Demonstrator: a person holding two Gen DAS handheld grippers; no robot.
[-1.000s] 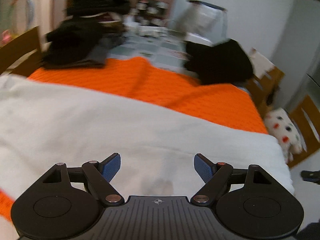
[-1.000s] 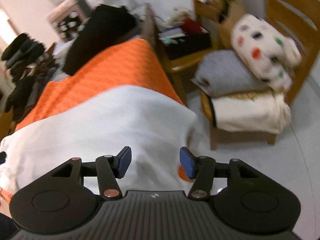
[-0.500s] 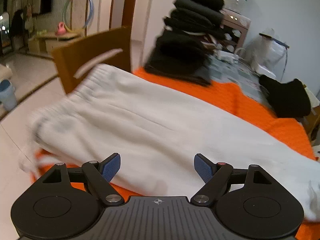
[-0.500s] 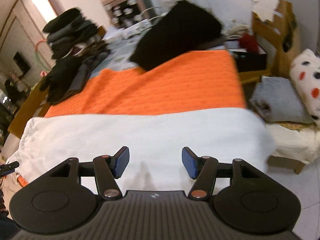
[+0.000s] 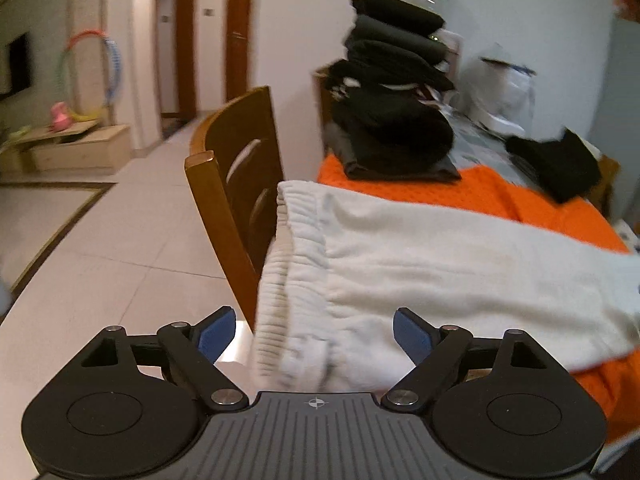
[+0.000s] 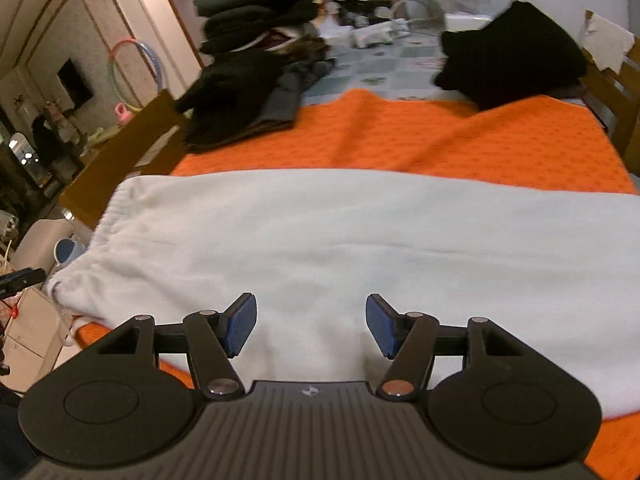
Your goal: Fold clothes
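Left wrist view: the left gripper (image 5: 314,334) stands with its blue-padded fingers (image 5: 216,334) spread wide and nothing held; the ribbed elastic waistband (image 5: 296,248) of the cream-white fleece trousers (image 5: 440,264) lies in the lower centre of the frame, its near corner in the gap between the fingers, closer to the left pad, and whether cloth and pad touch cannot be told. The trousers run from the waistband at centre frame toward the right edge, laid flat over an orange knitted blanket (image 5: 540,204); the waistband end droops over the table edge beside a brown wooden chair (image 5: 236,184) at centre left. A tall stack of folded dark clothes (image 5: 392,108) stands on the blanket at upper centre, and a loose black garment (image 5: 560,164) lies at the upper right. Right wrist view: the right gripper (image 6: 311,326) is likewise wide open and empty, with its blue pads (image 6: 240,326) above the near edge of the trousers (image 6: 340,248) at lower centre. The garment spans the middle of the frame from waistband at left to the right edge, smooth with one faint lengthwise crease, the soft fabric slightly blurred. The orange blanket (image 6: 460,140) shows beyond it, the dark stack (image 6: 252,64) at upper left.
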